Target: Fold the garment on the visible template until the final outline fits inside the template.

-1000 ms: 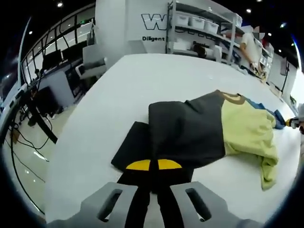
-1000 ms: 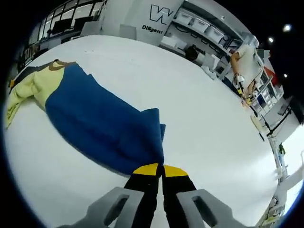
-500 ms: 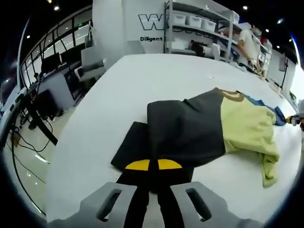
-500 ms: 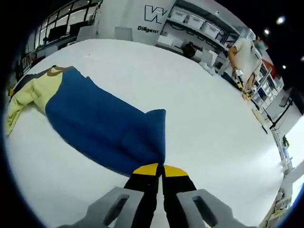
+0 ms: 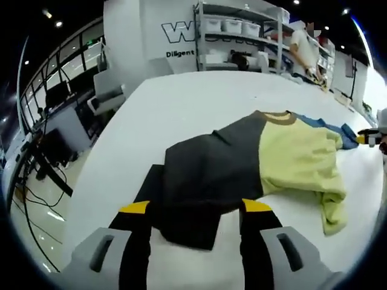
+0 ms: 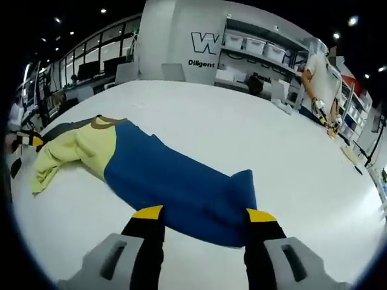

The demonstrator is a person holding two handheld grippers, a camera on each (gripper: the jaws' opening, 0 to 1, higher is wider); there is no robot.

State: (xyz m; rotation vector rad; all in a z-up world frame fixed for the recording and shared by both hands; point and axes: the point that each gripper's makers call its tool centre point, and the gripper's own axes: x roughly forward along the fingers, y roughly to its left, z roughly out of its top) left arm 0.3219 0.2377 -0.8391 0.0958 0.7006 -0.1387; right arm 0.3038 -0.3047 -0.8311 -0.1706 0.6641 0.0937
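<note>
The garment [image 5: 272, 163] lies spread on the white table [image 5: 181, 103]. The left gripper view shows its dark grey sleeve [image 5: 199, 181] and yellow body; the blue sleeve [image 6: 181, 187] is mostly hidden there behind the yellow part and is plain in the right gripper view. The left gripper [image 5: 195, 210] has its jaws wide apart and holds nothing, with the grey cuff lying between them. The right gripper [image 6: 204, 214] is equally spread and empty, over the blue cuff. No template outline can be made out. Far behind stand shelves [image 5: 236, 36], and a person [image 6: 323, 78] is beside them.

A white tabletop [image 5: 181, 103] carries everything. Beyond its far edge stands a white wall [image 6: 181, 42] with dark lettering; beside the wall, shelves [image 5: 233, 33] hold white bins. A person [image 6: 320, 75] stands near the shelves. Chairs [image 5: 109, 93] sit off the tabletop's left edge.
</note>
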